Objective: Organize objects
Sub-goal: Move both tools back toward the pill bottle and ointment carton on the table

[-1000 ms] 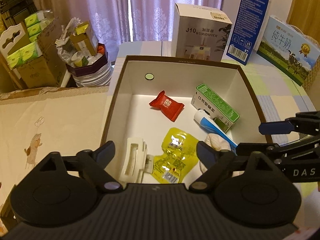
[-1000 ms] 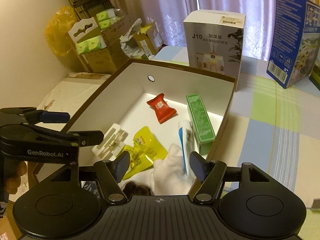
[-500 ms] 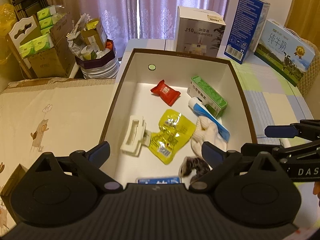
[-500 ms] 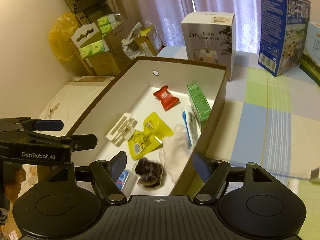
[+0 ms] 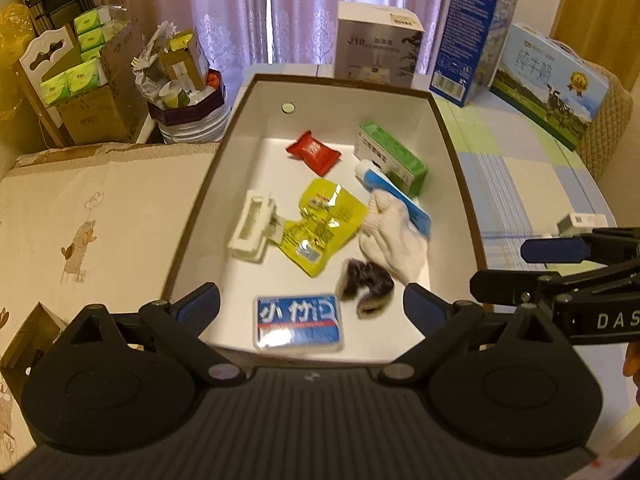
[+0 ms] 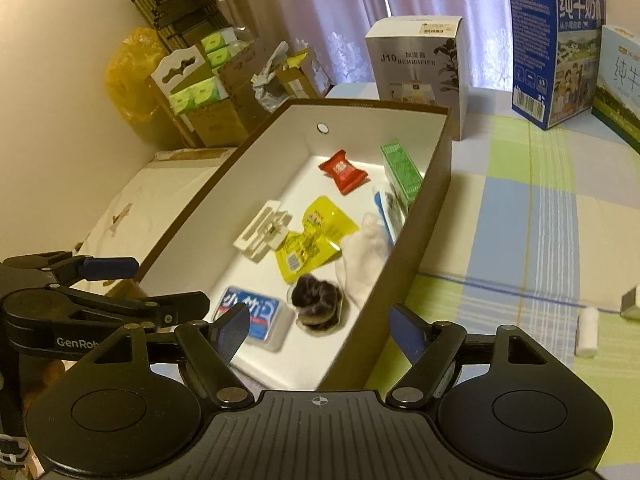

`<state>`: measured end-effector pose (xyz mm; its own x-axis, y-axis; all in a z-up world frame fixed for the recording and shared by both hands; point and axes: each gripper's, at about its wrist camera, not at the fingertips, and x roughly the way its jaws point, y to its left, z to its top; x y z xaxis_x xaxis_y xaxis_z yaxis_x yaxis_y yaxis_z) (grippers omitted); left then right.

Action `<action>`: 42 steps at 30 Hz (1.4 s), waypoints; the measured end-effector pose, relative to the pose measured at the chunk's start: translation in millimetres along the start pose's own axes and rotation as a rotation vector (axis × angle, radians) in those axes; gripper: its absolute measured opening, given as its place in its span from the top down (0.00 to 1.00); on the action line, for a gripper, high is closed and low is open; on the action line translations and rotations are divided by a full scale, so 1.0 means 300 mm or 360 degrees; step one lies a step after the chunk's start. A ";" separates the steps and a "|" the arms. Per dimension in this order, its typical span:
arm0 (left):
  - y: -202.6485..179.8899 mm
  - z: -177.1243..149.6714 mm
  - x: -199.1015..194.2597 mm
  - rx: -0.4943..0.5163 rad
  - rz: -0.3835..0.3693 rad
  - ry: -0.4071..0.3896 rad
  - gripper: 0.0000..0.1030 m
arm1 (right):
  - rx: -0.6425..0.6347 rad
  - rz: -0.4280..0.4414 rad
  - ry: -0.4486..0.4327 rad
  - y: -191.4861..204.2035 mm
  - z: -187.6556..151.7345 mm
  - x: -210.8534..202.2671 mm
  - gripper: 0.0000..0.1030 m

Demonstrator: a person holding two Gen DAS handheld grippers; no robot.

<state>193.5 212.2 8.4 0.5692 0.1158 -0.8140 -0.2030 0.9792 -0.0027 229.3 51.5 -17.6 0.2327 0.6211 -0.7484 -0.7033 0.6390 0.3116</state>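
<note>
Mostly done: box (image 5: 452,148) already holds snacks, glove, scrunchie and blue case (image 5: 298,322), both claws (image 5: 312,308) (image 6: 320,328) wide open and empty, small white roll (image 6: 587,332) left on tabletop (image 6: 532,216).

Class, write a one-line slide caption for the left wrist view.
Open left gripper above a brown box holding a blue packet, yellow pouch, red candy and white glove.

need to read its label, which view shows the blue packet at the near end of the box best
The left wrist view: the blue packet lies fully visible and face-on, with nothing covering it. In the right wrist view the right gripper's finger covers part of it.
</note>
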 end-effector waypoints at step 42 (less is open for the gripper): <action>-0.723 -0.199 0.022 0.0278 -0.0292 0.0157 0.07 | 0.0457 -0.0260 0.0129 -0.617 -0.418 -0.426 0.27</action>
<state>193.5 -9.3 -31.0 0.5018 -0.0749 -0.8617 0.0420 0.9972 -0.0622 245.4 -203.2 -53.1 0.2644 0.4691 -0.8426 -0.4404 0.8360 0.3273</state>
